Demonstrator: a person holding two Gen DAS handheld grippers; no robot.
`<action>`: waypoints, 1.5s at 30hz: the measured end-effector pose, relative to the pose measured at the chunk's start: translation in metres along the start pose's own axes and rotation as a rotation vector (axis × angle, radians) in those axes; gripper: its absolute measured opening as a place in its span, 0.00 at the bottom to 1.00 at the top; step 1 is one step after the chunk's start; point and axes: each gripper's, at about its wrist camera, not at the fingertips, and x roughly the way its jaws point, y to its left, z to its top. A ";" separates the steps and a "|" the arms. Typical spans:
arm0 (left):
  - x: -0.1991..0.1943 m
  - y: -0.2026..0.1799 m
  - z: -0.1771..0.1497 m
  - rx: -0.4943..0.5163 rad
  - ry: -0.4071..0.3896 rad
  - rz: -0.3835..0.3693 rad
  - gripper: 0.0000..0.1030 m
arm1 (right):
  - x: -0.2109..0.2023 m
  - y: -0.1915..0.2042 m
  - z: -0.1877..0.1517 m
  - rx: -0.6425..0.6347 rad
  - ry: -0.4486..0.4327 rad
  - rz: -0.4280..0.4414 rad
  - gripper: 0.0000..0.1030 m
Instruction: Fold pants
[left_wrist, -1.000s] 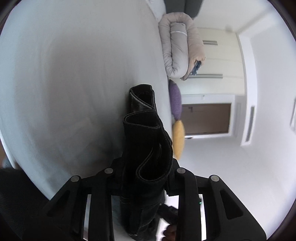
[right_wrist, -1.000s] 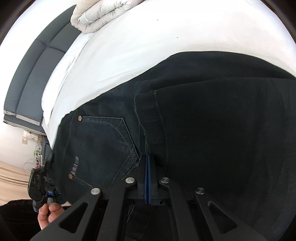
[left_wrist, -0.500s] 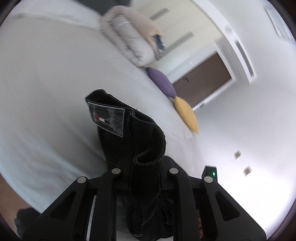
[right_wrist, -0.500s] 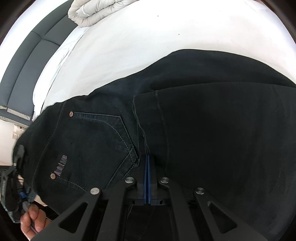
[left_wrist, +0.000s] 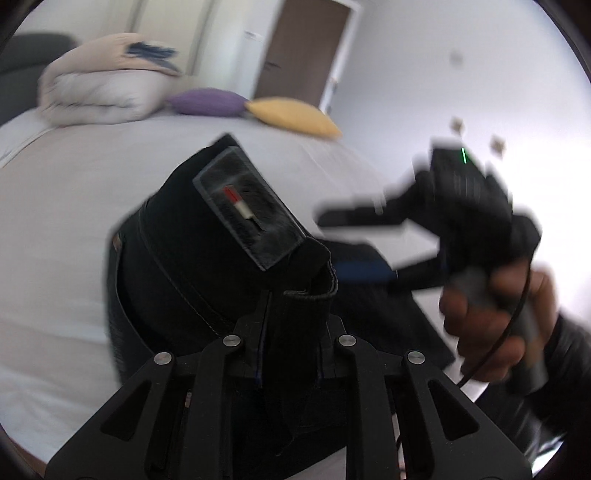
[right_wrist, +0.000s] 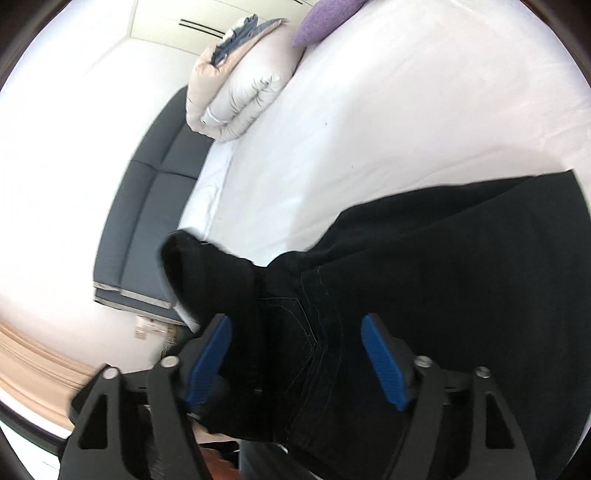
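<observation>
Clamping the bunched waistband of the black denim pants (left_wrist: 207, 266) in my left claw (left_wrist: 291, 354), I hold that end lifted over the white bed (left_wrist: 55, 229), grey brand patch facing up. My right claw (right_wrist: 295, 354) has just been opening: its blue pads (right_wrist: 384, 365) stand wide apart with the seat and back-pocket stitching between them, pressing on nothing. The legs lie spread across the sheet toward the bed's near edge, well apart from the rolled cream duvet (right_wrist: 240, 96) and the purple cushion (left_wrist: 207, 101) at its far edge. Denim like this looks heavy and floppy, yet firm along seams, so it should sag from one grip. I judge the waistband and hems the soundest places to take hold; thick layers should not slip.
</observation>
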 end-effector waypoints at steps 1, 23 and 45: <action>0.011 -0.014 -0.005 0.036 0.025 0.000 0.16 | -0.001 -0.003 -0.002 0.006 0.005 0.006 0.81; 0.107 -0.160 -0.029 0.375 0.148 -0.034 0.16 | -0.022 -0.046 -0.003 -0.057 0.038 -0.182 0.14; 0.178 -0.217 -0.030 0.441 0.184 -0.102 0.16 | -0.072 -0.085 -0.002 -0.008 -0.061 -0.197 0.12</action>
